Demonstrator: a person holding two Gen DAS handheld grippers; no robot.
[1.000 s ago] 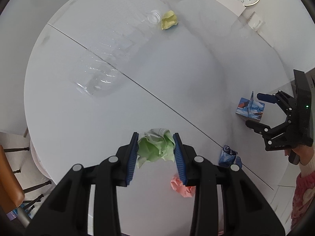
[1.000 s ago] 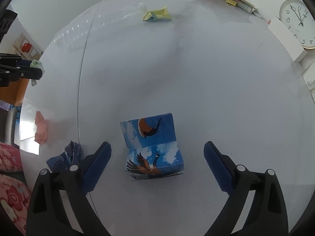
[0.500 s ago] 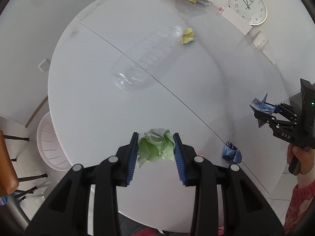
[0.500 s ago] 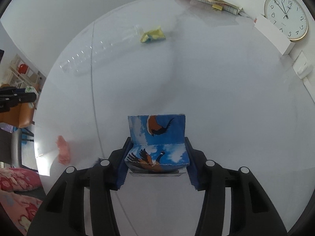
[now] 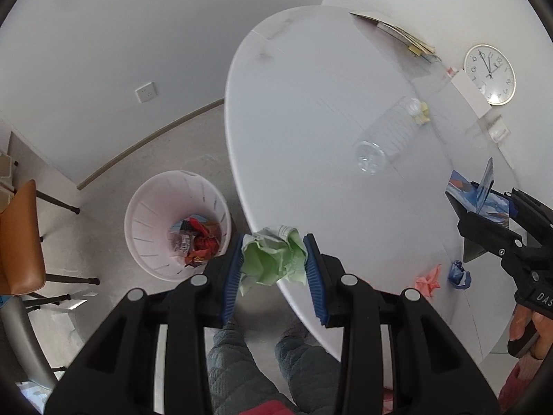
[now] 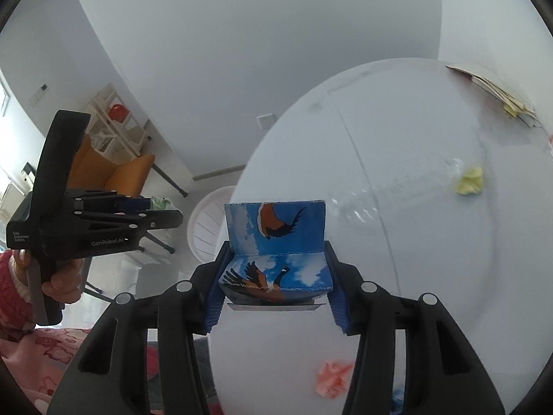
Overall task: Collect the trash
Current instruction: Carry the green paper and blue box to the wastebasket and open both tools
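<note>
My left gripper (image 5: 273, 263) is shut on a crumpled green paper wad (image 5: 273, 259), held over the near edge of the white round table (image 5: 311, 103). A white basket (image 5: 145, 214) with wrappers in it stands on the floor just left of that. My right gripper (image 6: 274, 276) is shut on a blue bird-print carton (image 6: 276, 242), lifted above the table. On the table lie a clear plastic bottle (image 5: 387, 138), a yellow wad (image 5: 423, 114), a pink wad (image 5: 428, 282) and a blue wad (image 5: 459, 275).
An orange chair (image 5: 20, 242) stands left of the basket. A clock (image 5: 489, 74), a white box (image 5: 470, 93) and a stack of papers (image 5: 397, 31) sit at the table's far side. The person's legs (image 5: 242, 363) are below my left gripper.
The right gripper closed on the carton and lifted it off the table. Both grippers swung left toward the table's edge, bringing the basket and floor into view.
</note>
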